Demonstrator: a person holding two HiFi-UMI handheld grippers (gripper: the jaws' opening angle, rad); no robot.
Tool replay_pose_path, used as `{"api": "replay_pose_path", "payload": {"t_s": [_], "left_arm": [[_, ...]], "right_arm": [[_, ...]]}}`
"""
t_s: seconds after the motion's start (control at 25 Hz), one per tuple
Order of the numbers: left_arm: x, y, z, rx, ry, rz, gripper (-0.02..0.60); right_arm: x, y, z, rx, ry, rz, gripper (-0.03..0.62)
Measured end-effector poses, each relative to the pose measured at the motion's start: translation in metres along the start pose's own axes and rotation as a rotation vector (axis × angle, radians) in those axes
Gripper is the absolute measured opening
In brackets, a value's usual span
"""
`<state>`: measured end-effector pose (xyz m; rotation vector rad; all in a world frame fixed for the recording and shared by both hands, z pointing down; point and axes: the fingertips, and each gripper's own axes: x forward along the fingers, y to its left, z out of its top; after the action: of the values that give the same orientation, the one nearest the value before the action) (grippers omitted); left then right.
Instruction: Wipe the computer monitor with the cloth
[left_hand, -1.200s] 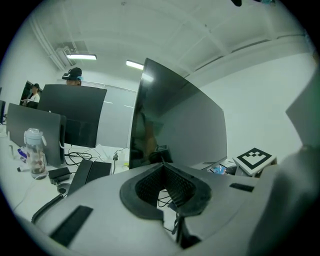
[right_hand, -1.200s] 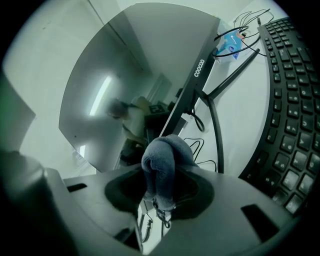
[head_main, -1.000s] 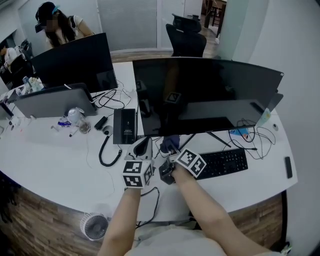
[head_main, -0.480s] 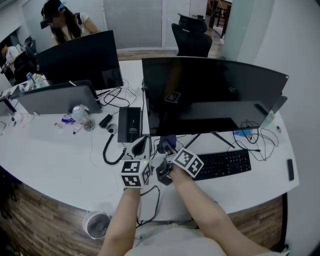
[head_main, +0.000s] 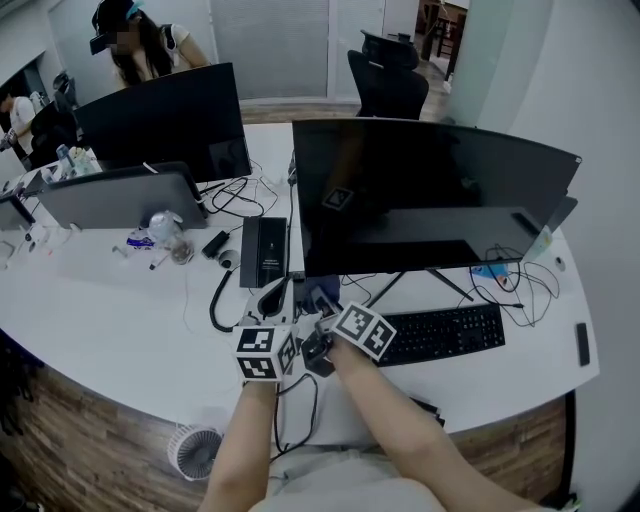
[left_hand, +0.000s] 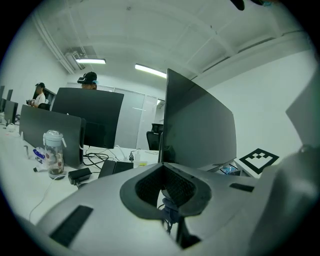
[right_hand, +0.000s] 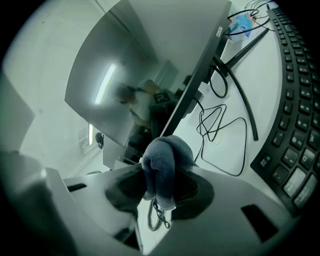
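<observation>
The wide dark monitor (head_main: 430, 190) stands on the white desk, its screen off. Low in front of its left end, my right gripper (head_main: 322, 300) is shut on a bunched blue-grey cloth (right_hand: 162, 160) that bulges out of the jaws. In the right gripper view the monitor (right_hand: 150, 65) rises just beyond the cloth, apart from it. My left gripper (head_main: 278, 298) sits close beside the right one, jaws shut. A small bluish bit (left_hand: 170, 207) shows in its jaw gap, and I cannot tell whether it is held. The screen's left edge (left_hand: 200, 125) stands ahead of it.
A black keyboard (head_main: 445, 332) lies right of my grippers, with loose cables (head_main: 500, 275) behind it. A black box (head_main: 263, 250), a cable loop (head_main: 222, 300), a bottle (head_main: 172, 235) and other monitors (head_main: 165, 120) fill the left. A person (head_main: 140, 45) sits at the far side.
Both grippers have drifted slightly left and toward me in the head view. The right one still holds the cloth; the monitor has not been touched.
</observation>
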<state>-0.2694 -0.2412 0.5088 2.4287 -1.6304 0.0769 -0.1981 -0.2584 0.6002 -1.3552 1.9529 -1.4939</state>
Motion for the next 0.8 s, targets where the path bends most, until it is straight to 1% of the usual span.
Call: {"api": "replay_pose_path", "payload": {"t_s": [0.4, 0.8], "left_arm": [[-0.008, 0.014, -0.001, 0.004, 0.007, 0.02, 0.008], [-0.015, 0.038, -0.002, 0.01, 0.011, 0.076, 0.008]], "right_arm": [[0.013, 0.016, -0.026, -0.012, 0.042, 0.02, 0.126], [0.026, 0.029, -0.049, -0.048, 0.098, 0.043, 0.126]]}}
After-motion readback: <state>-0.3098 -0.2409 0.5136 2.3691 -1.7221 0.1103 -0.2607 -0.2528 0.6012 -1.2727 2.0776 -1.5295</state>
